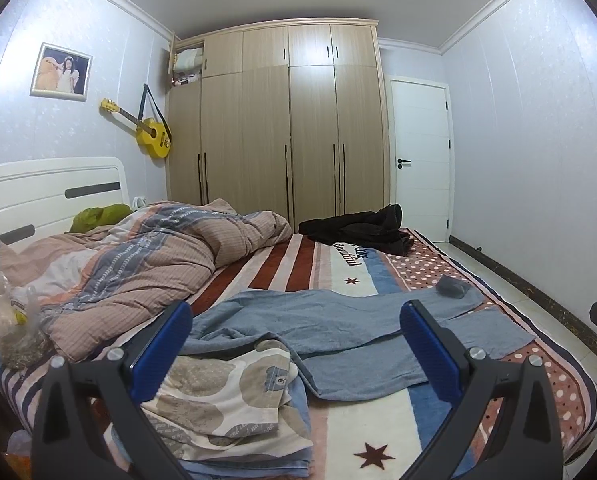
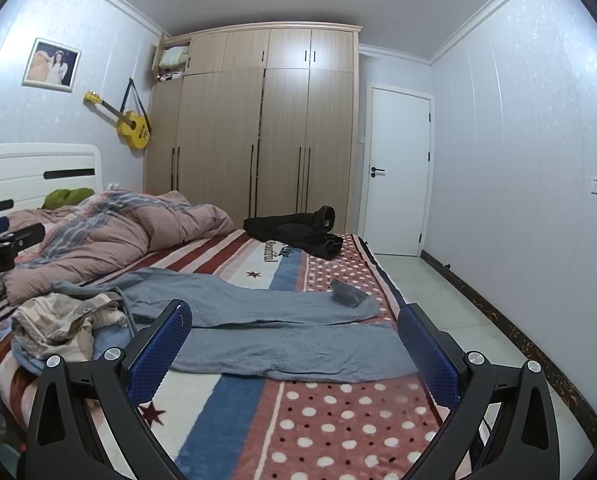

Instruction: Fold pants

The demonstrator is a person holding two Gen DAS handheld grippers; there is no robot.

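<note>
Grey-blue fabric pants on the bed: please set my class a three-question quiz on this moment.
1. True or false: the grey-blue fabric pants lie spread out, not yet folded.
2. What lies at the far end of the striped, dotted bed blanket? A) black clothing B) a yellow guitar C) a white pillow
3. Fill in: the jaws of the left gripper and the right gripper are both ____.

Key: 1 true; 2 A, the crumpled black clothing; 3 open.

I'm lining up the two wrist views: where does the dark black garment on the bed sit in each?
Left wrist: black garment lies right of centre, at the bed's far end.
Right wrist: black garment lies at centre, same far end.
Shared landmark: white door right of it.
</note>
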